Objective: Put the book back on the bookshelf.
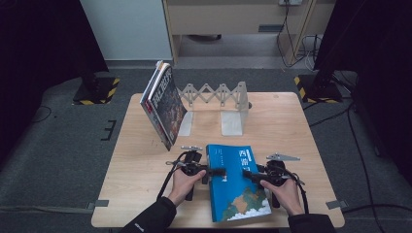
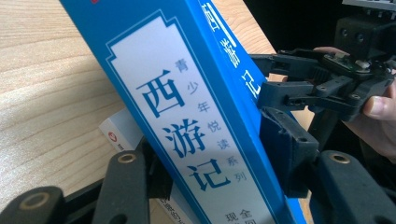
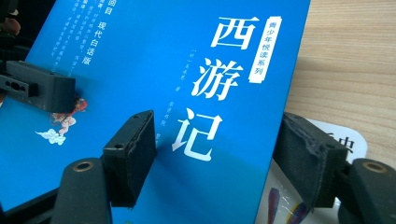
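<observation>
A blue book point(image 1: 238, 182) with white Chinese lettering sits at the front middle of the table point(image 1: 301, 126), one hand at each side. My left gripper point(image 1: 216, 173) point(image 2: 210, 158) is shut on its spine edge, one pad on the cover and the other against the back. My right gripper point(image 1: 250, 175) point(image 3: 217, 158) is shut on the opposite long edge, one pad on the front cover and one beneath. The book is tilted, with a white book point(image 2: 121, 133) point(image 3: 327, 140) under it.
Two books point(image 1: 164, 104) lean at the left end of an extendable grey book rack point(image 1: 218, 104) at the back of the table. The rack's right part holds nothing. Black stands and cables are on the floor beyond the table.
</observation>
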The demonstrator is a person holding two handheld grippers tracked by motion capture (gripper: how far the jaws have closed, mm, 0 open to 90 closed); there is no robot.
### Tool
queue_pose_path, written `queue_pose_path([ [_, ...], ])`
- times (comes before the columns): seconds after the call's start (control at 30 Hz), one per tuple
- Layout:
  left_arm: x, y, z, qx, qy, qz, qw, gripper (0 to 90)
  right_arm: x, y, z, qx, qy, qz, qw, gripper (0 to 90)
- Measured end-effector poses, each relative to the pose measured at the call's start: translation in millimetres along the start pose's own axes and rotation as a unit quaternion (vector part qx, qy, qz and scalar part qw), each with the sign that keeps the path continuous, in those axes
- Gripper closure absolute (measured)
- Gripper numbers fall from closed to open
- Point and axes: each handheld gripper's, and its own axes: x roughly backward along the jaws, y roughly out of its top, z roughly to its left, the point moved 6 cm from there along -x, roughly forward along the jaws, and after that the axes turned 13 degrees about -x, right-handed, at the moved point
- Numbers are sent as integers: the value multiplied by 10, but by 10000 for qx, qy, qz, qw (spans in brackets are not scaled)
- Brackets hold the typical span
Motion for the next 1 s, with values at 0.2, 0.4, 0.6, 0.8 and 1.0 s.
queue_pose_path([
  [0.2,8,6,-9,61,4,-26,10000,489,-11,2,2,-62,27,-37,10000,300],
  [0.4,82,110,-78,-132,178,-121,9997,507,-2,54,7,-150,85,-150,9997,355],
  [0.6,203,278,-108,-347,338,-384,9981,544,20,216,87,-24,163,-498,9986,419],
  [0.8,270,424,-163,-581,436,-569,9957,561,52,335,123,-4,266,-716,9971,450],
  [1.0,360,594,-228,-773,448,-890,9920,584,140,461,184,47,401,-1145,9926,502],
])
